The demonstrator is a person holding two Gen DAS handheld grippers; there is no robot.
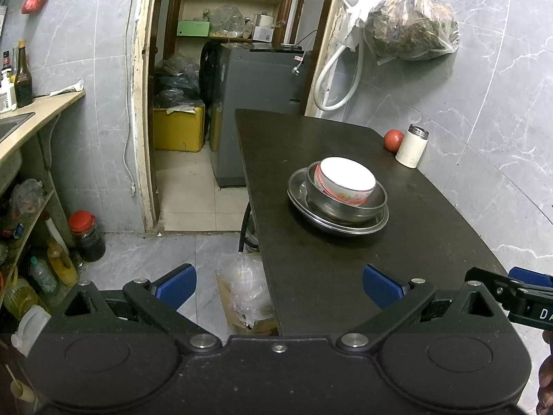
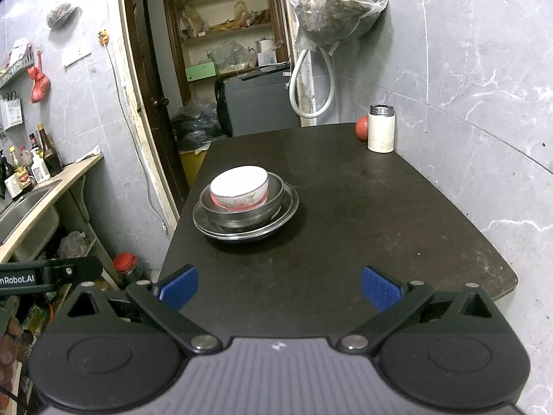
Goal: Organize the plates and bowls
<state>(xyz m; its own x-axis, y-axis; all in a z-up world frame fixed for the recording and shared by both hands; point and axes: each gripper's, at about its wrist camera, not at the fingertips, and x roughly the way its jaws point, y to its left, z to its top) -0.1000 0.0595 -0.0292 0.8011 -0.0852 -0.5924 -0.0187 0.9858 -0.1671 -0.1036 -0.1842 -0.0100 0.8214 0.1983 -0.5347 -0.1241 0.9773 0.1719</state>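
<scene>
Both grippers — left (image 1: pixel 279 286), right (image 2: pixel 279 287) — gape wide, empty, near the table's (image 2: pixel 380 207) front edge; bowl (image 2: pixel 239 186) stacked in steel bowl (image 2: pixel 242 212) on plate (image 2: pixel 245 231) toward its left edge.

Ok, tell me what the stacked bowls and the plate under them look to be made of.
The top bowl looks like glazed ceramic: a glossy white inside, with a red and floral pattern on the outside. It could also be melamine. The middle bowl and the bottom plate look like stainless steel: grey, shiny, thin-rimmed, with bright glints. All three sit nested on the dark matte table, possibly wood or laminate.
</scene>
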